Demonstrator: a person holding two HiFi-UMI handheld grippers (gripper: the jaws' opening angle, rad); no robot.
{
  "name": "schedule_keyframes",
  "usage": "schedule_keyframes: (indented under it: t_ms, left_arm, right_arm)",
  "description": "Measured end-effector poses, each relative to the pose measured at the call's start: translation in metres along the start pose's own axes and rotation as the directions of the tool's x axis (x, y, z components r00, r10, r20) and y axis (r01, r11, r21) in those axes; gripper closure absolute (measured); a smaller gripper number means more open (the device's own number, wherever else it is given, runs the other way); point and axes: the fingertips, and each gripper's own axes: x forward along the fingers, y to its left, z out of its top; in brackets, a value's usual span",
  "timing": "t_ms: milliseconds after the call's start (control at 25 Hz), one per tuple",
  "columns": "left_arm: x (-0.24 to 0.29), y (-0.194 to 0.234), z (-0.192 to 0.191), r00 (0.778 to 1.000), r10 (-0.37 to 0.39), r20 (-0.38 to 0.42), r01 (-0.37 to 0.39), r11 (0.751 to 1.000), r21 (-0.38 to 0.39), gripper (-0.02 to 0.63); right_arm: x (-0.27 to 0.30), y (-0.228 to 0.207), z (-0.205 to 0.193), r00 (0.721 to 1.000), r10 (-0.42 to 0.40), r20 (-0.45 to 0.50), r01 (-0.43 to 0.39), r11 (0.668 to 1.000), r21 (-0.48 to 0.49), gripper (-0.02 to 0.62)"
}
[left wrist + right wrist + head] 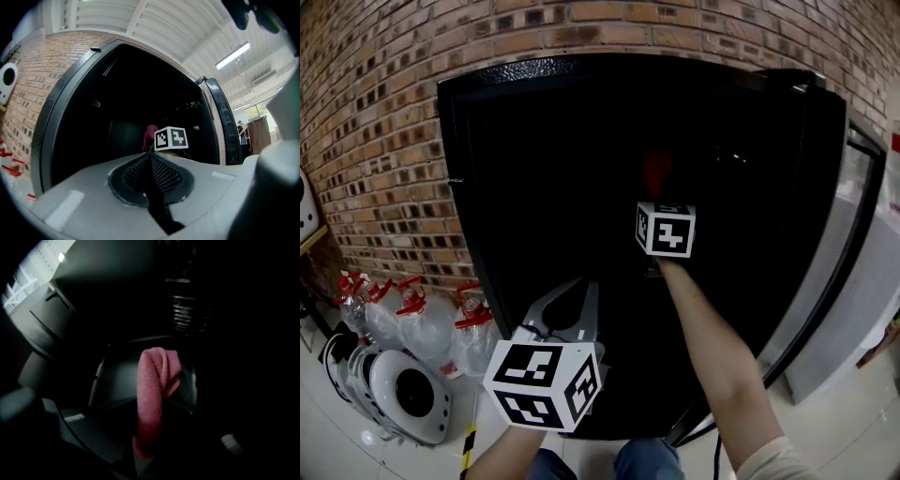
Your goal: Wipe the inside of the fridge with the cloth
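The wiping looks under way rather than finished, though how much is done cannot be read. The door (pixel 848 277) stands swung open at the right. The fridge (pixel 628 66) shows only a black, unlit cavity where no streak or dirt can be made out. Judging from that, the opening and the reach inside are done. The strokes over the inner surfaces, and the withdrawal, are probably left.

Of the 2 grippers, the left gripper (pixel 151 157) is the nearer, held low in front of the fridge and outside the opening. Its jaws are pressed together, mesh pads meeting along 1 line, with nothing between them (it takes no part in the wiping at this moment).

Farther in, the right gripper (pixel 151 401) is stretched at arm's length into the cavity, and its marker cube (pixel 666 230) is the only bright thing there. Its jaws are clamped on the cloth (pixel 157 364), a pink folded strip that stands up past the tips and curls over at its end. In the head view the cloth shows as a dim red patch just above the cube. Whether it touches the back wall beyond cannot be told in this dark.
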Motion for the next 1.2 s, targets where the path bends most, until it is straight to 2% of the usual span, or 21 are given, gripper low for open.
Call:
schedule_keyframes:
  t_ms: [160,440,600,1000,1200]
  left_arm:
    - [0.000,-0.003,-0.002,1.000,-0.014,-0.003,0.014,1.000,-0.008,0.592]
    - [-0.001,-0.006,-0.006,1.000,-0.022,0.004,0.022,1.000,-0.003,0.592]
    - [-0.001,-0.009,-0.004,0.999,-0.034,0.011,0.034,0.999,-0.006,0.592]
    - [0.001,-0.009,0.001,0.999,-0.037,0.030,0.038,0.999,-0.025,0.592]
    - [0.002,-0.010,0.001,0.999,-0.034,0.028,0.035,0.999,-0.026,0.592]
  right_arm:
    - [-0.014,-0.010,0.004,0.999,-0.037,0.009,0.037,0.999,-0.005,0.538]
    - [-0.068,0.020,0.008,1.000,0.016,-0.003,-0.016,0.999,-0.028,0.537]
    - [-0.103,0.031,0.017,0.999,0.027,0.022,-0.026,0.999,-0.036,0.537]
    - [-0.191,0.030,0.050,0.996,0.013,0.085,-0.009,0.999,-0.052,0.537]
    - [-0.199,0.034,0.044,0.997,0.021,0.079,-0.015,0.997,-0.075,0.537]
